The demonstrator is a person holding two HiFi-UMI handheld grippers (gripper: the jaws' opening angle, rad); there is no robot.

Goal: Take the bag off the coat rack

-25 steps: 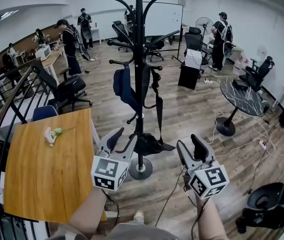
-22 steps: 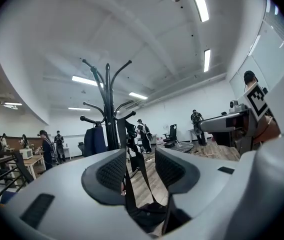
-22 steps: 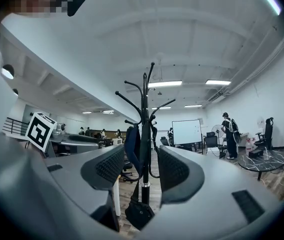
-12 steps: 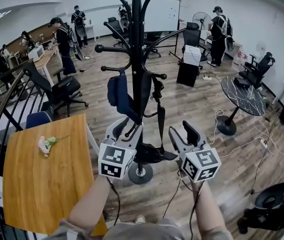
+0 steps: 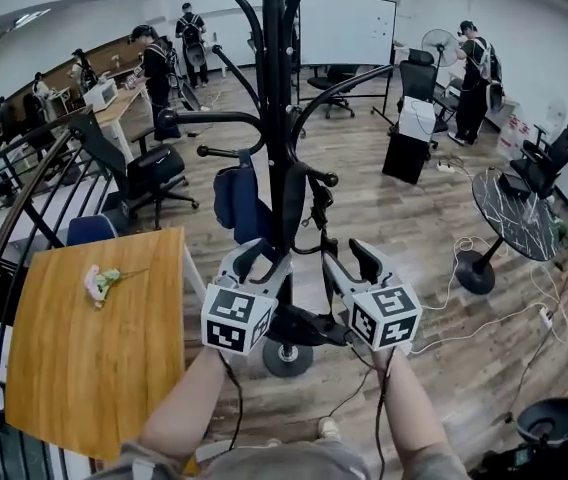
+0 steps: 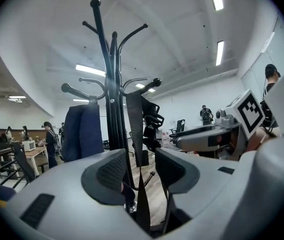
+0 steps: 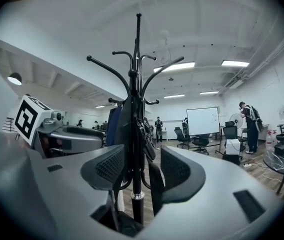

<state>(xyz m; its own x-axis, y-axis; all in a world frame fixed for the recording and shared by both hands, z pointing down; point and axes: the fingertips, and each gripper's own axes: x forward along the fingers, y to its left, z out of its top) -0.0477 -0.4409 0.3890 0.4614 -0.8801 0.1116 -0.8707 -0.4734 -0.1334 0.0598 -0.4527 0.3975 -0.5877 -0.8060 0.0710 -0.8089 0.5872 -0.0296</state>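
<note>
Bag (image 5: pixel 299 324) hangs low on the coat rack (image 5: pixel 275 88), its dark body just above the rack's round base (image 5: pixel 286 356) in the lower middle of the head view. Its long black strap (image 5: pixel 319 230) runs straight up to a knobbed hook (image 5: pixel 330 179) just right of the pole at mid-frame. The strap's long axis is vertical, so the coming move is likely a lift up and outward over that hook's end.

Left gripper (image 5: pixel 260 262) sits just left of the pole with its jaws apart and nothing clamped. In the left gripper view the strap (image 6: pixel 134 134) runs down in line with the gap between the pads, though whether it is truly inside the jaws or a little beyond them cannot be told. Right gripper (image 5: pixel 352 262) is just right of the strap, jaws likewise spread and holding nothing; its own view frames the pole (image 7: pixel 133 134) in the gap. Both are close, and the left one looks the better lined up on the strap.

A blue hanging item (image 5: pixel 236 200) fills the hook left of the pole, near the left gripper, and could snag. A wooden table (image 5: pixel 94 348) lies at lower left, with a railing (image 5: pixel 19 208) beyond it. Bare floor to the lower right gives room to draw the bag clear.
</note>
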